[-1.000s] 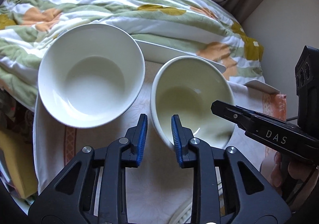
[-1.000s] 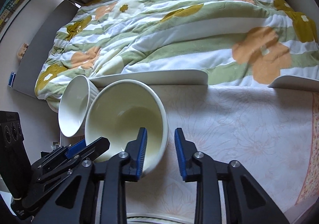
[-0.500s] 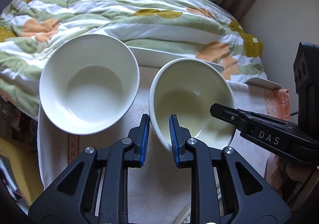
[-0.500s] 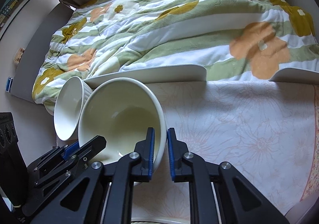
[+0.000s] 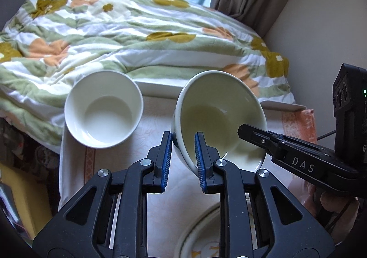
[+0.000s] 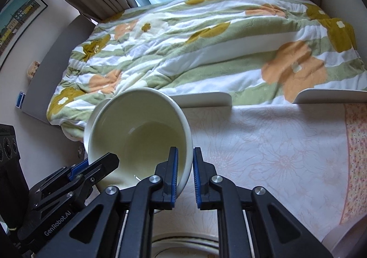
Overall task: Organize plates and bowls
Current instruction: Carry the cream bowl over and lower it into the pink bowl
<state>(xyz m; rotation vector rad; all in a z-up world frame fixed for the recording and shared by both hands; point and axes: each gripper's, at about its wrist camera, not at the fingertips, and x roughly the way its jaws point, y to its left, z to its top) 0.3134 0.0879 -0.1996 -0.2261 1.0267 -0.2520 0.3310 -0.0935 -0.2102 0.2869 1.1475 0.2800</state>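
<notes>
Both grippers hold one cream bowl [image 5: 218,118], tilted and raised off the table. My left gripper [image 5: 182,161] is shut on its left rim, with one blue pad inside and one outside. On the opposite rim my right gripper [image 6: 185,166] is shut on the cream bowl [image 6: 140,138] in the same way. The right gripper [image 5: 244,130] reaches in from the right in the left wrist view. From the lower left of the right wrist view comes the left gripper [image 6: 101,164]. A second, white bowl [image 5: 103,111] stands upright on the cloth to the left, untouched.
A pale flowered tablecloth [image 6: 275,154] covers the table. A patterned plate [image 5: 201,235] lies at the near edge below the grippers. Two flat white pieces [image 6: 206,97] line the far edge. Beyond is a bed with a flowered quilt [image 6: 206,40], with curtains and wall around it.
Both grippers closed onto the cream bowl's rim and rose with it. The table and the white bowl now sit lower and farther off.
</notes>
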